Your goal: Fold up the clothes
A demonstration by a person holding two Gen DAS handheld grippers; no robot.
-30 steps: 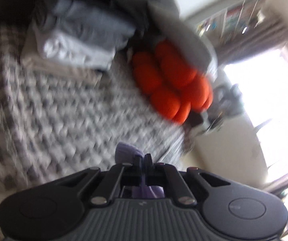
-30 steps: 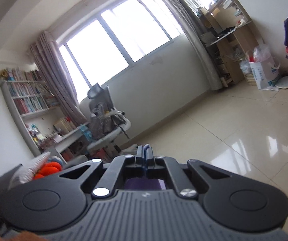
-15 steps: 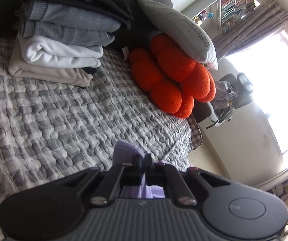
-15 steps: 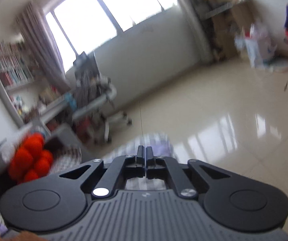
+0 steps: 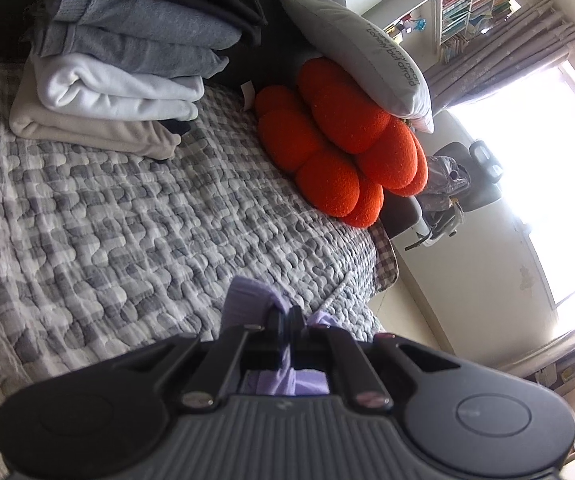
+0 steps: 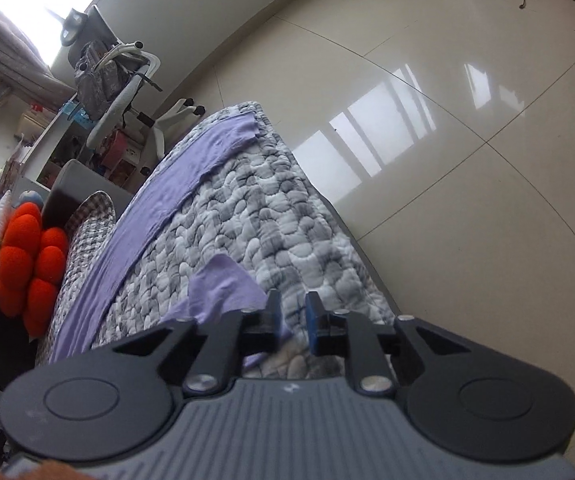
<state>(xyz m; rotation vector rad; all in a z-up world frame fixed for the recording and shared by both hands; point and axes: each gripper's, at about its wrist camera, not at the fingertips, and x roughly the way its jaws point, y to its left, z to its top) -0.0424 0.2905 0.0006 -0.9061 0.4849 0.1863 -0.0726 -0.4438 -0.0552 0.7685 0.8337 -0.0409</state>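
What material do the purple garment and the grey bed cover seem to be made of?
Purple garment: probably thin knit jersey, matte; it lies flat with soft creases. Bed cover: apparently quilted cotton, matte, with puffy stitched pebble shapes on a grey check print.

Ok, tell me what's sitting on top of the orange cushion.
A grey pillow with printed lettering leans on the orange cushion, covering its upper part. What lies behind the two cannot be seen.
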